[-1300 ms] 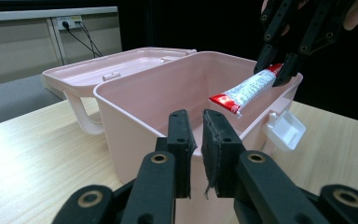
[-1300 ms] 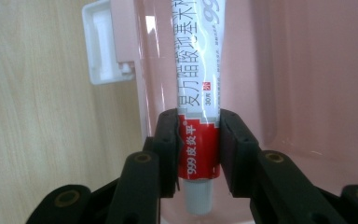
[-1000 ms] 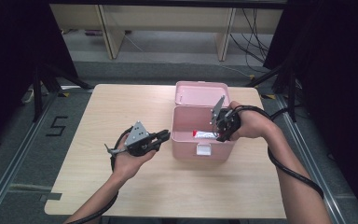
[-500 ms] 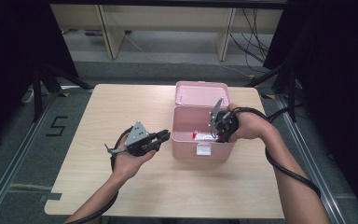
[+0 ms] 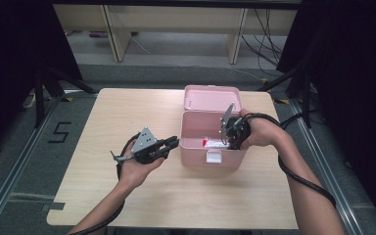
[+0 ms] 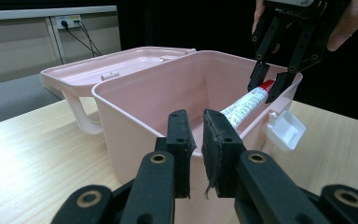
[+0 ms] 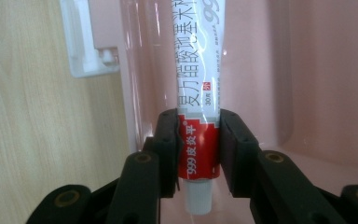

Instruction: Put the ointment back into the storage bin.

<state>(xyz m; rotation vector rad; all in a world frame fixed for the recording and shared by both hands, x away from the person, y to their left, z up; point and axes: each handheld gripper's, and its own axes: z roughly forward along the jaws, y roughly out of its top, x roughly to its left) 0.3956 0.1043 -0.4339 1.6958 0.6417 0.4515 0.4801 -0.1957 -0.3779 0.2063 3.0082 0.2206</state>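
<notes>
A pale wooden tabletop (image 5: 103, 122) stands on a grey floor with dark curtains at both sides and light shelving behind; a floor mark shaped like a 5 (image 5: 58, 132) lies to the tabletop's left. Toward the right of the tabletop sits a pink box (image 5: 198, 129) with its lid (image 5: 210, 97) thrown back flat behind it and a white latch (image 5: 213, 157) on its front wall.

The right tool (image 5: 231, 139) dips over the box's right rim from above; its jaws pinch a red-and-white ointment tube (image 7: 198, 107) by the red band just above the white cap (image 7: 199, 198), one pad pressed on each side. In the left gripper view the tube (image 6: 246, 103) slants down into the box's inside, its capped end uppermost between the right tool's jaws (image 6: 266, 88), near the wall that carries the latch (image 6: 285, 130).

The left tool (image 5: 172, 143) is held level just beside the box's left wall, pointing at it; its jaws are nearly pressed together with a thin gap between the pads (image 6: 182, 140), and nothing is between them; whether the tips touch the wall cannot be told.
</notes>
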